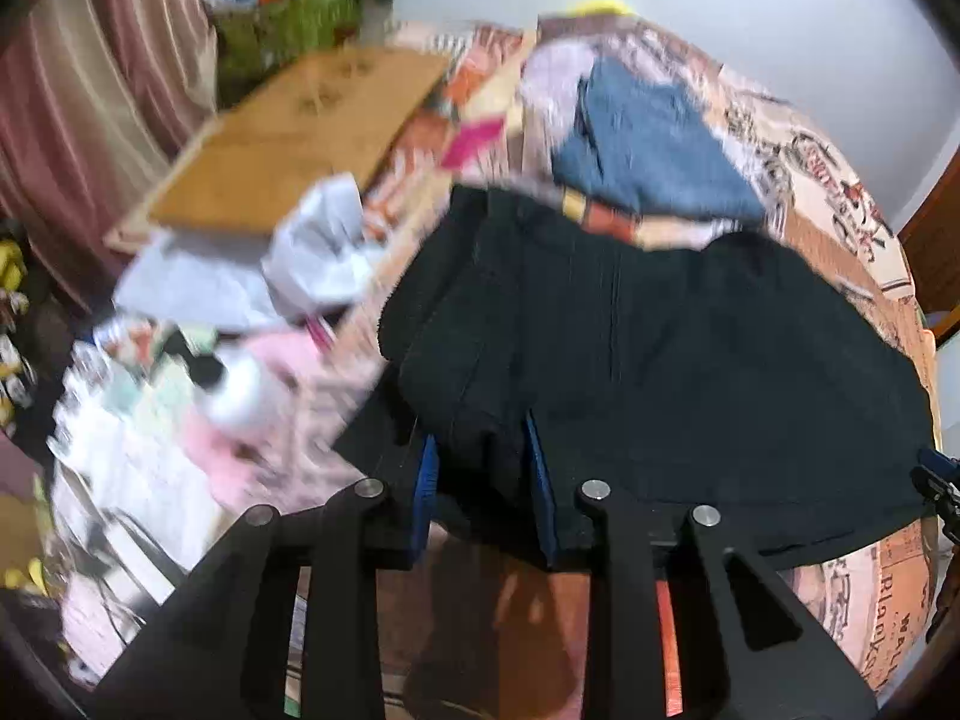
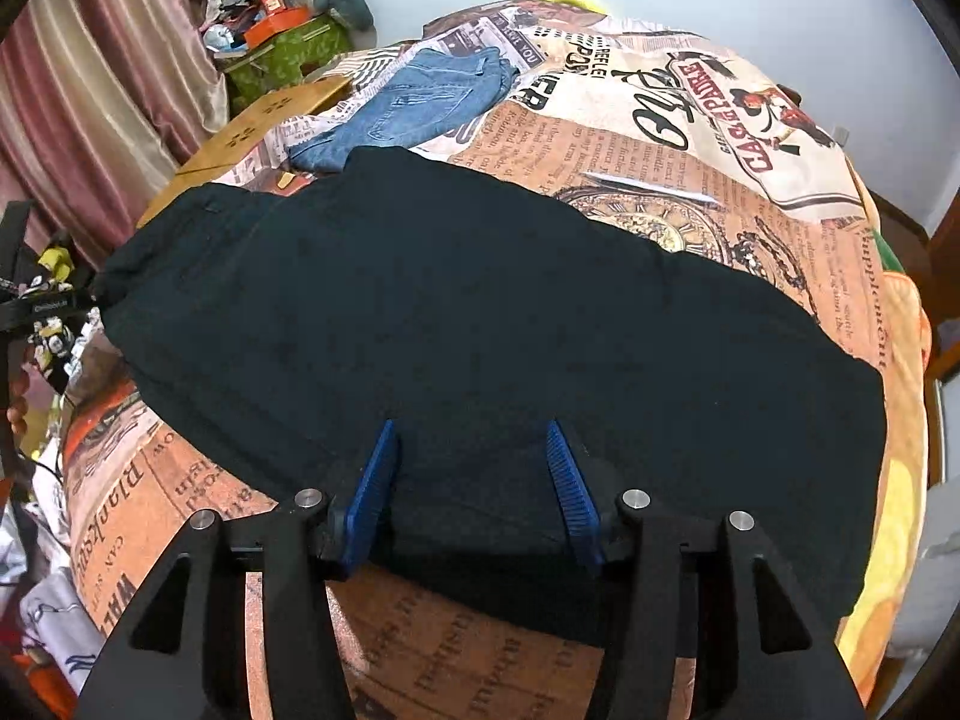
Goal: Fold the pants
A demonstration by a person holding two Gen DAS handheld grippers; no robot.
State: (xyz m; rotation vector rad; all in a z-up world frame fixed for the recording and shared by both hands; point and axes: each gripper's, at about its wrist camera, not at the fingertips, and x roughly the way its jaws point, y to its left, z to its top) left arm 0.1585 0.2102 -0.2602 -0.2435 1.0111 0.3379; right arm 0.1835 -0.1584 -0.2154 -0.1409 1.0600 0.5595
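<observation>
Black pants [image 2: 480,300] lie spread across a bed with a newspaper-print cover [image 2: 690,192]. In the left wrist view, which is blurred, a bunched fold at the near left end of the pants [image 1: 690,360] fills the gap between the blue pads of my left gripper [image 1: 485,480], which is shut on it. My right gripper [image 2: 471,480] hovers over the near edge of the pants further right. Its blue pads stand wide apart, and the cloth lies flat below them, ungripped.
Folded blue jeans [image 2: 414,108] lie on the bed beyond the pants. A wooden board [image 2: 264,120] sits at the bed's far left, with a green box [image 2: 282,54] and pink curtain [image 1: 78,120] behind. Loose clothes and clutter [image 1: 150,420] lie left of the bed.
</observation>
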